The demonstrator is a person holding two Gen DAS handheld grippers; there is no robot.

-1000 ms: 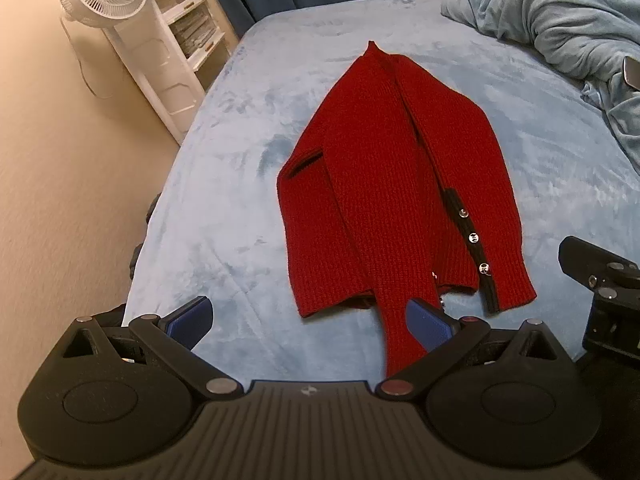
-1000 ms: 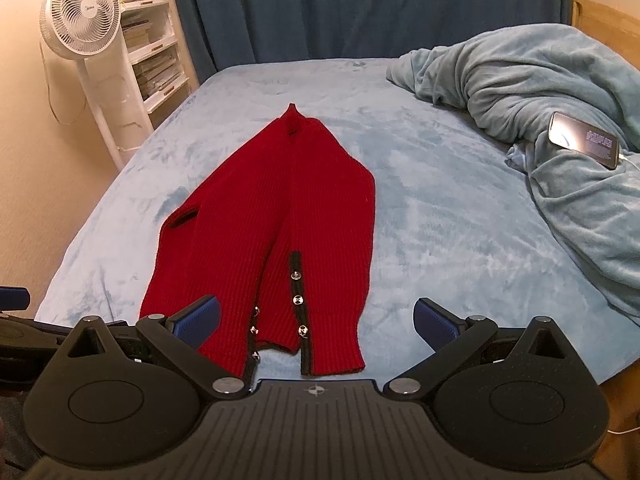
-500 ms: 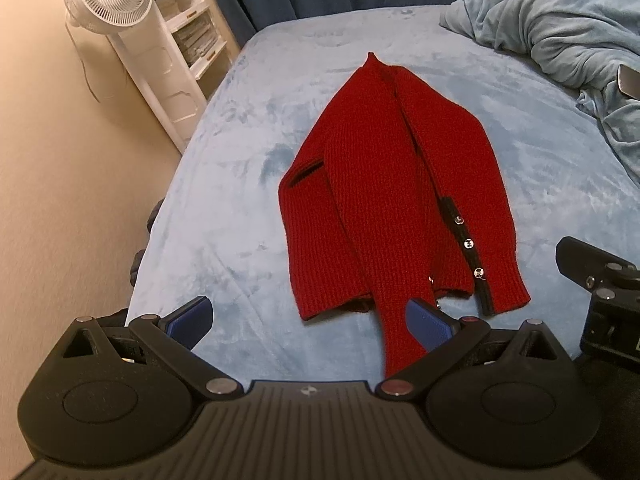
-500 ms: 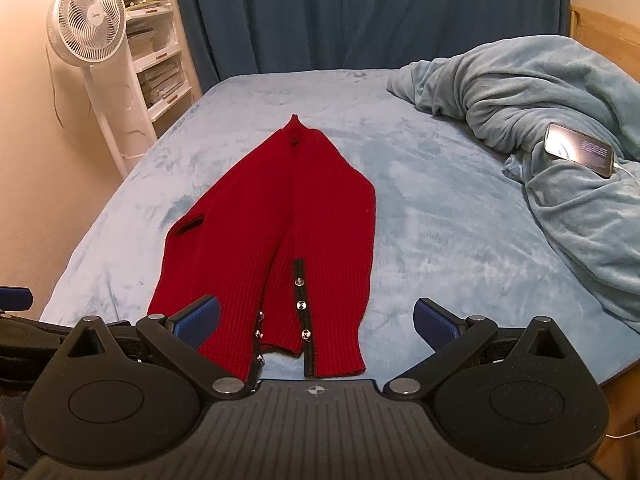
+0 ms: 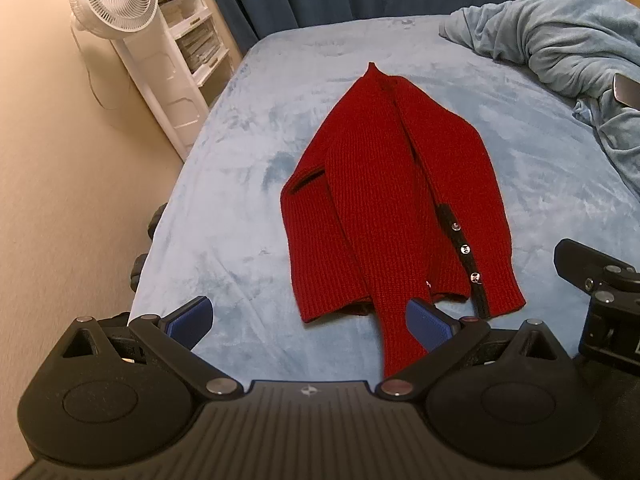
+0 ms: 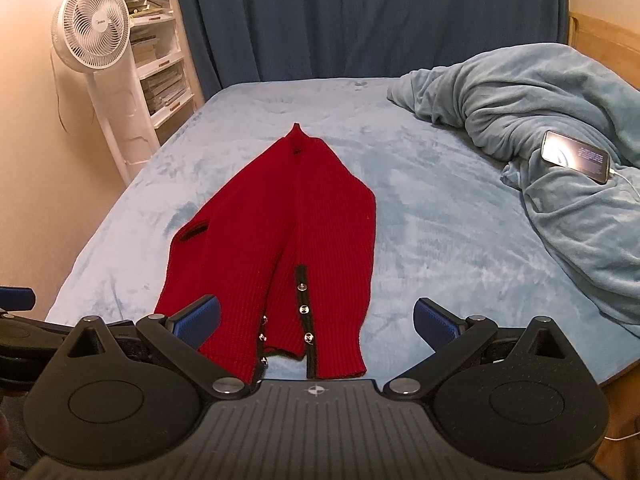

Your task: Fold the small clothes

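Blue bed (image 6: 420, 216) holds red cardigan (image 6: 280, 240), both sleeves folded in

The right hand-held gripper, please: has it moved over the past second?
Yes. The right hand-held gripper has drawn back and tilted upward: the fan and phone sit lower in its view.

Phone (image 5: 629, 89) — cut off at frame edge
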